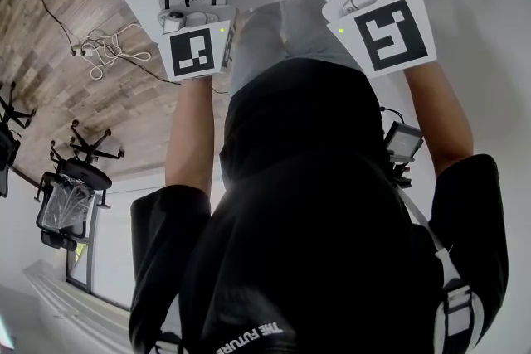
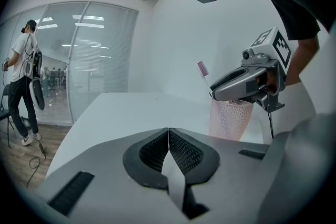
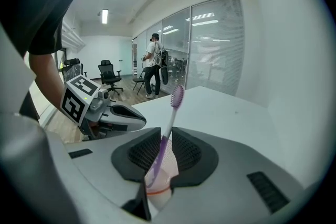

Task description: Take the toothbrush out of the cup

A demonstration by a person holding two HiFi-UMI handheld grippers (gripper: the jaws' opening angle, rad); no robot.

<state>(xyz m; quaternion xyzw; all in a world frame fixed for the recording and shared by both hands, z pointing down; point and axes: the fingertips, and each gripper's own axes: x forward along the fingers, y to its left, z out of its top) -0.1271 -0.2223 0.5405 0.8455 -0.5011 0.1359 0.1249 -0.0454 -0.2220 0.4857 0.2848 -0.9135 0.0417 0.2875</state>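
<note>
A bright office with a glass partition lies behind a white worktop, and a person stands well off by the glass, taking no part. On the worktop stands a pink, dotted cup, with the toothbrush still inside it. Its purple bristle head sticks up above the rim and leans a little to one side. The right gripper is directly over the cup. Its own view shows the two dark pads pressed against the lower handle from both sides, so it appears clamped on the toothbrush just above the cup's mouth. Gripping that low on the stem looks deliberate, since the handle is thicker and steadier there than the thin neck, and a straight upward pull should clear the rim without tipping the light cup. The left gripper is held off to the side, near the cup but not touching it. Its pads meet along the centre line with nothing between them, so it is clenched and empty. It seems parked out of the lift path, though from there it could brace the cup if the cup began to rise with the brush. The head view mostly shows the person's dark shirt and both forearms reaching forward. The lift out of the cup is not yet done.
</note>
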